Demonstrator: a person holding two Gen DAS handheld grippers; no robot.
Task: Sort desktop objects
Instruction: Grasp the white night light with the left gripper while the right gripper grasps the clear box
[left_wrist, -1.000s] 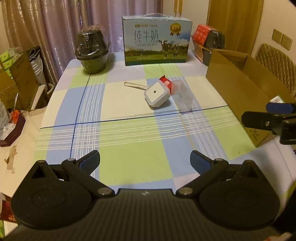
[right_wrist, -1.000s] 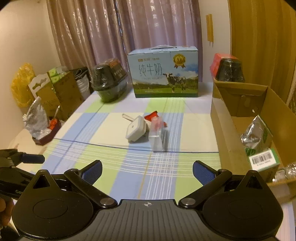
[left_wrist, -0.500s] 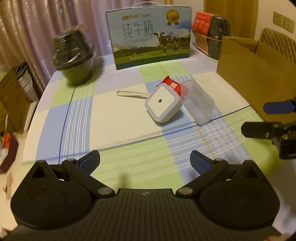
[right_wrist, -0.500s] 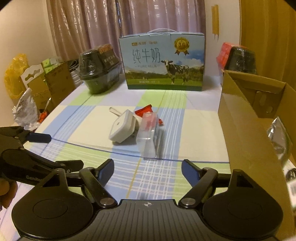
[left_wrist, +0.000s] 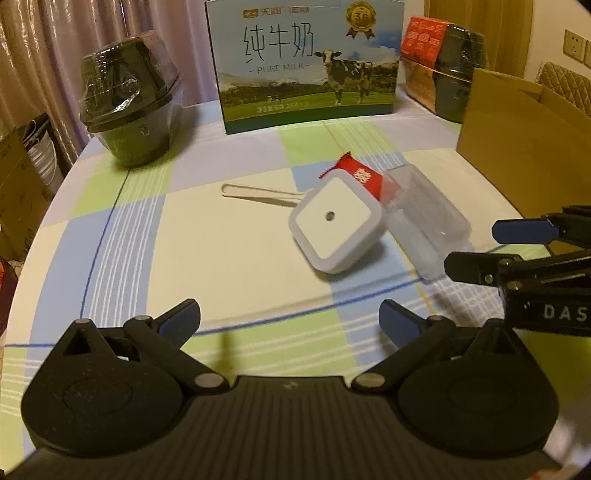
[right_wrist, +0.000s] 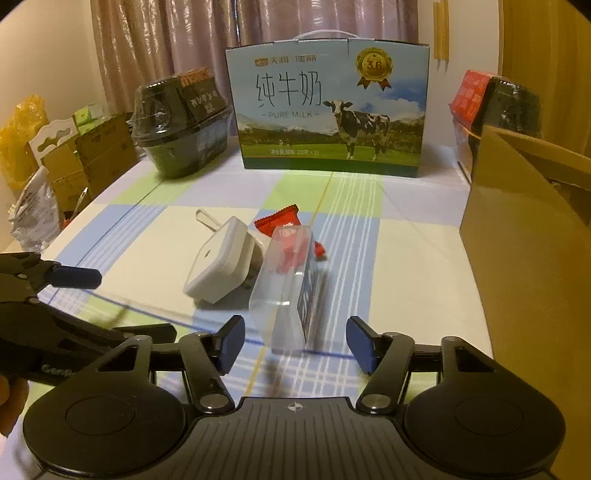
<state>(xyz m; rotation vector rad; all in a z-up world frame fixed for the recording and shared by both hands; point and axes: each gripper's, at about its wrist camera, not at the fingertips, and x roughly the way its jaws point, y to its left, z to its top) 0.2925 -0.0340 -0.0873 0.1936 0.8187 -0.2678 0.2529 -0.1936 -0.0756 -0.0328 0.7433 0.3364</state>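
A checked cloth in green, blue and cream is spread over the bench (left_wrist: 207, 236). Near its middle a small cluster is seen: a white square plug-in light (left_wrist: 334, 224), a red sweet wrapper (left_wrist: 364, 177) partly tucked behind it, a clear plastic box (right_wrist: 286, 286) lying on its side just beside the light, and a thin pale clip (left_wrist: 255, 194) stretching away to the left. The left claw (left_wrist: 290, 321) is held released above bare cloth, with nothing between its blue pads. The right claw (right_wrist: 295, 345) is being narrowed around the near end of the clear plastic box, yet gaps are seen on both sides, so nothing is gripped. A milk carton (right_wrist: 328, 110) stands at the far edge, and a cardboard box (right_wrist: 528, 229) stands at the right.
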